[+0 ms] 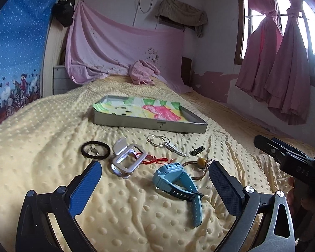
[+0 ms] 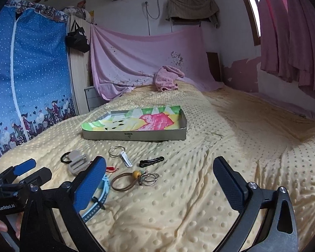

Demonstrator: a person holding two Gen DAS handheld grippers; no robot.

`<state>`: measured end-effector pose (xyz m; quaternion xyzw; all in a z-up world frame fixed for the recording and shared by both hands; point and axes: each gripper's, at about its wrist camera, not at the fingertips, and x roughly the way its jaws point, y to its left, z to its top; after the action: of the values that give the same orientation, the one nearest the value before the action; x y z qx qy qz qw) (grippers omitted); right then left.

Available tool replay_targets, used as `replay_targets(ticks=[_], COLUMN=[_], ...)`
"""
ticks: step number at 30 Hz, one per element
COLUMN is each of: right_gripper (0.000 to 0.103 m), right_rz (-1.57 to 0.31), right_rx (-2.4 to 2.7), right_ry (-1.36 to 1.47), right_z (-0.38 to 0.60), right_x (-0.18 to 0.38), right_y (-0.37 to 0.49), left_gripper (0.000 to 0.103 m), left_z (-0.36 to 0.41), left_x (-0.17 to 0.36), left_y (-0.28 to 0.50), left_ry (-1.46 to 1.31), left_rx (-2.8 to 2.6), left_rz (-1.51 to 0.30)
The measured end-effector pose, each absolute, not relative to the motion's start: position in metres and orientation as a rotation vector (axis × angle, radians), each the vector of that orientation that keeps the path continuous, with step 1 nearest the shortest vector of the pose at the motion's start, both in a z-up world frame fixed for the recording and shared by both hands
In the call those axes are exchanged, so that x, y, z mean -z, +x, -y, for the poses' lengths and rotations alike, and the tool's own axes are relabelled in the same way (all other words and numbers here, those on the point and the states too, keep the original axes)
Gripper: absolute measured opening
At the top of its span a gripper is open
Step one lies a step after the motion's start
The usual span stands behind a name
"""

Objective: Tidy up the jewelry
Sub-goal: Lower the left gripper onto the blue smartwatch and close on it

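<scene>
Yellow dotted blanket [image 1: 52,126] is spread under scattered jewelry. Between the left gripper's [image 1: 155,175] parted fingers a blue watch [image 1: 178,182] is seen, untouched. Nothing is held by the right gripper [image 2: 159,173], fingers apart. A shallow box [image 2: 136,135] lies at 12 o'clock.

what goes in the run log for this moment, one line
left gripper: open, empty | right gripper: open, empty | blue watch, key ring, hair clip: on blanket | tray: no jewelry
</scene>
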<state>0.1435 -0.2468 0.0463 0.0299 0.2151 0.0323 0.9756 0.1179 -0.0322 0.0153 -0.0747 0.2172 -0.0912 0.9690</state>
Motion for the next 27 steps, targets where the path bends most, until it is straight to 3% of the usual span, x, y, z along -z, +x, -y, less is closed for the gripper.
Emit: replay_targets(ticks=[2, 5, 11, 18, 27], right_gripper=[0.072, 0.068, 0.048, 0.044, 0.032], right_rz=[-0.472, -0.532, -0.65, -0.74, -0.792], right_rx=[-0.078, -0.105, -0.159, -0.187, -0.208], right_ry=[0.051, 0.069, 0.083, 0.053, 0.092], right_z=[0.246, 0.247, 0.241, 0.227, 0.228], right_x=[-0.038, -0.023, 0.004, 0.027, 0.038], right_y=[0.16, 0.18, 0.204, 0.22, 0.236], left_gripper=[0.095, 0.084, 0.063, 0.039, 0.034], left_z=[0.033, 0.035, 0.042, 0.043, 0.046], left_x=[-0.01, -0.001, 0.016, 0.028, 0.034], left_y=[0.131, 0.144, 0.162, 0.185, 0.191], left_ry=[-0.164, -0.181, -0.183, -0.217, -0.226], left_rx=[0.196, 0.224, 0.292, 0.347, 0.382], left_rz=[-0.47, -0.513, -0.59, -0.666, -0.683])
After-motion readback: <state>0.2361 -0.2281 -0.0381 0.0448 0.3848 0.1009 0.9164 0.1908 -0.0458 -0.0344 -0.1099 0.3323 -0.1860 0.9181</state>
